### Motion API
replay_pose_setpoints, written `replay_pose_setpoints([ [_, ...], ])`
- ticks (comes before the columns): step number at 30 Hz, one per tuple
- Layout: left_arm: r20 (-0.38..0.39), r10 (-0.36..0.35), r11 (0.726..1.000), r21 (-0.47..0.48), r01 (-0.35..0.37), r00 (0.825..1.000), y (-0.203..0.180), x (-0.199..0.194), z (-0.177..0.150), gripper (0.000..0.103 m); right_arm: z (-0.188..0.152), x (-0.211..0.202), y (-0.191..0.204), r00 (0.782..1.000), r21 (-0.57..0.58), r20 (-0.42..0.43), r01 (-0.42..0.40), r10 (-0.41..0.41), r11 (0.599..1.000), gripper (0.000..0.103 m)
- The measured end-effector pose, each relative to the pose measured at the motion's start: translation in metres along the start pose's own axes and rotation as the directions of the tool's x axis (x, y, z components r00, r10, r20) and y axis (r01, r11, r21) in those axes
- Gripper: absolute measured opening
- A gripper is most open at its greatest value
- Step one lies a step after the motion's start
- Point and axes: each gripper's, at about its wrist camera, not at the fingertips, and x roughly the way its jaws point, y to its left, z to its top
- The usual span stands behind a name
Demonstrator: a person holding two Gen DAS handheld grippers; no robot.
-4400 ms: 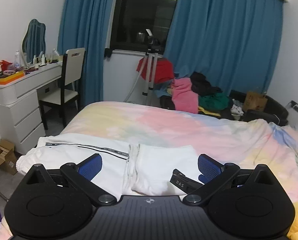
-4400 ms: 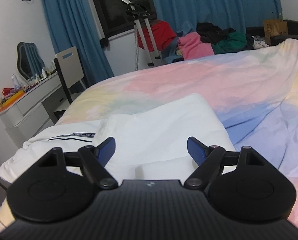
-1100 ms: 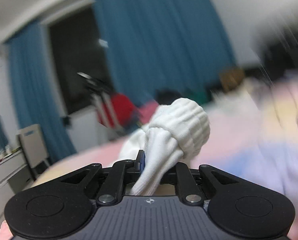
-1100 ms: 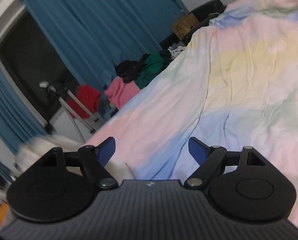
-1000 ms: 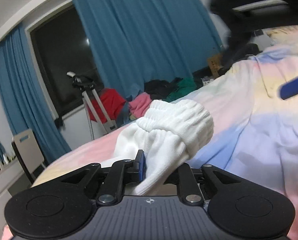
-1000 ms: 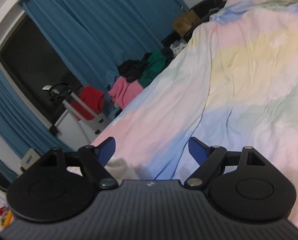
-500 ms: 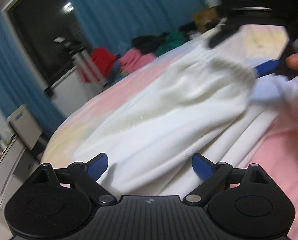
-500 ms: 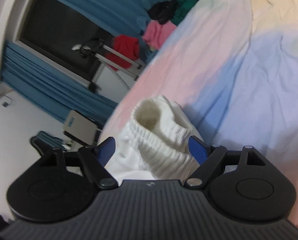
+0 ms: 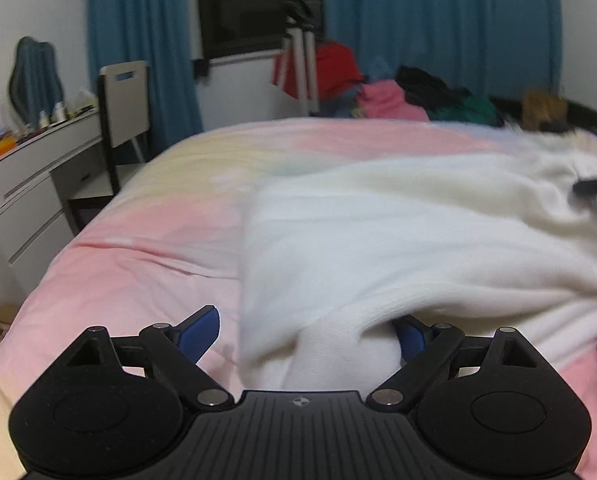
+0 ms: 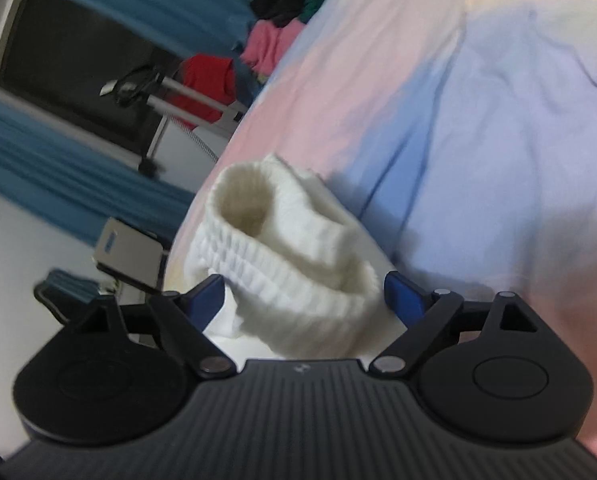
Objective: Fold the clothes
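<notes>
Change since a second ago: the ribbed cuff (image 10: 294, 264) that was pinched in the left gripper (image 9: 306, 334) a second ago has been let go; its jaws are now spread wide, with a fold of the white garment (image 9: 418, 240) lying between the blue pads but not clamped; nothing is held by it.
Right gripper: the right gripper (image 10: 304, 300) has been brought from over bare bedding to the cuff; its jaws are wide apart, the cuff sits between the blue fingertips (image 10: 204, 298) without being squeezed; nothing is gripped.
Garment position: the white garment is spread on the pastel bedspread (image 9: 146, 256), from just in front of the left gripper out toward the right edge of the left view; the far right end is blurred and cannot be read.
Meaning for the task: a limb has been carried across and laid over the body of the garment, so a fold is judged to be laid down or under way; whether it is finished cannot be told.
Long axis: the garment is seen to run from near-left to far-right across the bed, slightly away from the left camera.
Cuff direction: in the right view the cuff's open mouth is turned up and away from the gripper, toward the blue curtains (image 10: 78, 184); its tube is bent back toward the fingers.
</notes>
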Motion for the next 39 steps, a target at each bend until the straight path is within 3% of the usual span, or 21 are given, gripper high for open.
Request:
replay_pose_setpoints([
  [2, 0.031, -0.002, 0.997, -0.078, 0.004, 1.0, 0.015, -0.012, 0.002, 0.091, -0.004, 0.002, 0.01, 1.0, -0.079, 0.017, 0.022, -0.02, 0.997, 0.088],
  [3, 0.047, -0.005, 0.991, -0.13, 0.011, 0.999, 0.024, -0.018, 0.003, 0.091, -0.005, 0.001, 0.011, 0.999, -0.092, 0.027, 0.029, -0.027, 0.995, 0.075],
  [6, 0.056, -0.009, 0.968, -0.251, 0.023, 0.998, 0.049, -0.037, -0.004, 0.091, -0.009, -0.002, 0.015, 0.997, -0.133, 0.058, 0.052, -0.044, 0.99, 0.052],
  [8, 0.062, -0.009, 0.96, -0.277, 0.026, 0.998, 0.057, -0.048, -0.008, 0.09, -0.012, -0.004, 0.018, 0.995, -0.16, 0.08, 0.068, -0.056, 0.985, 0.046],
  [11, 0.041, -0.014, 0.966, -0.256, 0.024, 0.999, 0.048, -0.069, -0.023, 0.091, -0.016, -0.007, 0.023, 0.991, -0.199, 0.112, 0.092, -0.071, 0.976, 0.046],
  [14, -0.033, -0.013, 0.969, -0.248, 0.004, 0.999, 0.039, -0.062, -0.035, 0.091, -0.019, -0.009, 0.024, 0.988, -0.213, 0.129, 0.113, -0.086, 0.97, 0.046],
  [19, -0.078, -0.028, 0.967, -0.254, 0.007, 0.997, 0.03, -0.063, -0.048, 0.091, -0.019, -0.005, 0.008, 0.99, -0.121, 0.084, 0.123, -0.113, 0.985, 0.049],
  [22, -0.083, -0.023, 0.965, -0.261, 0.001, 0.996, 0.031, -0.062, -0.049, 0.091, -0.02, -0.003, -0.001, 0.99, -0.065, 0.055, 0.131, -0.127, 0.989, 0.072],
  [23, -0.084, -0.022, 0.964, -0.264, -0.001, 0.996, 0.031, -0.062, -0.05, 0.091, -0.02, -0.002, -0.004, 0.99, -0.046, 0.046, 0.134, -0.132, 0.99, 0.086],
  [24, -0.085, -0.022, 0.963, -0.271, -0.002, 0.996, 0.032, -0.062, -0.05, 0.092, -0.02, -0.001, -0.007, 0.99, -0.028, 0.036, 0.137, -0.136, 0.99, 0.09],
  [31, -0.093, -0.023, 0.958, -0.286, -0.004, 0.995, 0.038, -0.063, -0.049, 0.093, -0.023, 0.007, -0.017, 0.995, 0.051, -0.022, 0.094, -0.093, 0.994, 0.093],
  [33, -0.1, -0.026, 0.953, -0.301, -0.005, 0.995, 0.041, -0.063, -0.049, 0.093, -0.022, 0.004, -0.014, 0.999, 0.06, -0.025, 0.043, -0.041, 0.997, 0.093],
  [36, -0.108, -0.027, 0.944, -0.33, -0.011, 0.994, 0.044, -0.061, -0.049, 0.093, -0.02, -0.012, 0.0, 0.998, 0.033, 0.022, -0.056, 0.056, 0.998, 0.093],
  [39, -0.113, -0.025, 0.937, -0.35, -0.016, 0.993, 0.047, -0.061, -0.05, 0.094, -0.023, -0.018, 0.015, 0.996, -0.06, 0.025, -0.085, 0.087, 0.995, 0.093],
])
